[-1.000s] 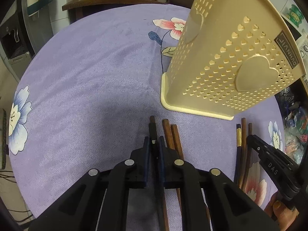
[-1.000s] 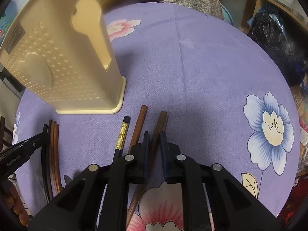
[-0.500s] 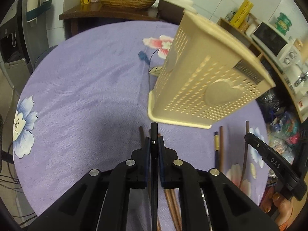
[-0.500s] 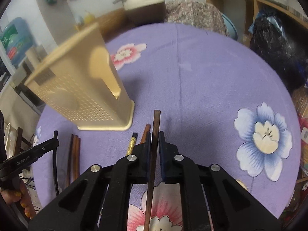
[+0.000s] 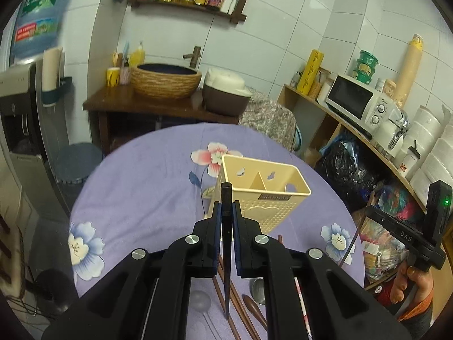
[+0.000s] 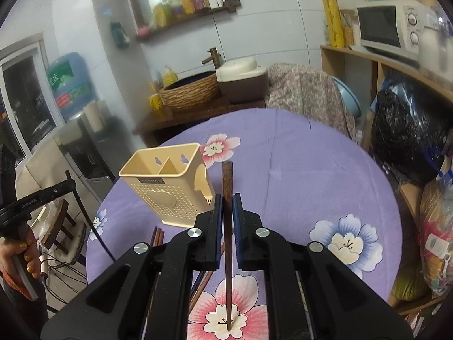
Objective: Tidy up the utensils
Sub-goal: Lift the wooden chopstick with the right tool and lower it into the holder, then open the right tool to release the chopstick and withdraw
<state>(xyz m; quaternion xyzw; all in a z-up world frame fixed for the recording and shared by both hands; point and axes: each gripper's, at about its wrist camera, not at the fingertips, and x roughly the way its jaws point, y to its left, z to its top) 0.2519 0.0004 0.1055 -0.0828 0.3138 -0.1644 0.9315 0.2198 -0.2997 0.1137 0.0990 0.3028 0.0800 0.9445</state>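
A beige perforated utensil holder [image 5: 263, 198] stands upright on the purple flowered tablecloth [image 5: 141, 184], its two open compartments showing. My left gripper [image 5: 226, 206] is shut on a dark chopstick [image 5: 226, 191], held in the air in front of the holder. My right gripper [image 6: 227, 198] is shut on a brown chopstick [image 6: 227, 175], raised to the right of the holder [image 6: 167, 187]. More chopsticks [image 5: 240, 306], a wooden spoon [image 5: 252, 307] and a metal spoon [image 5: 257, 287] lie on the cloth below the grippers.
A wooden counter with a woven basin [image 5: 167, 80] stands beyond the table. On the right, a shelf holds a microwave [image 5: 356, 100], with a black bag [image 5: 348, 164] beneath. A water dispenser [image 5: 19, 107] is at the left. A person's hand [image 5: 410, 280] holds the right gripper.
Both grippers have risen and tipped up, lifting a chopstick each off the cloth. The right jaws closed on the brown chopstick. The holder's open top has come into view.
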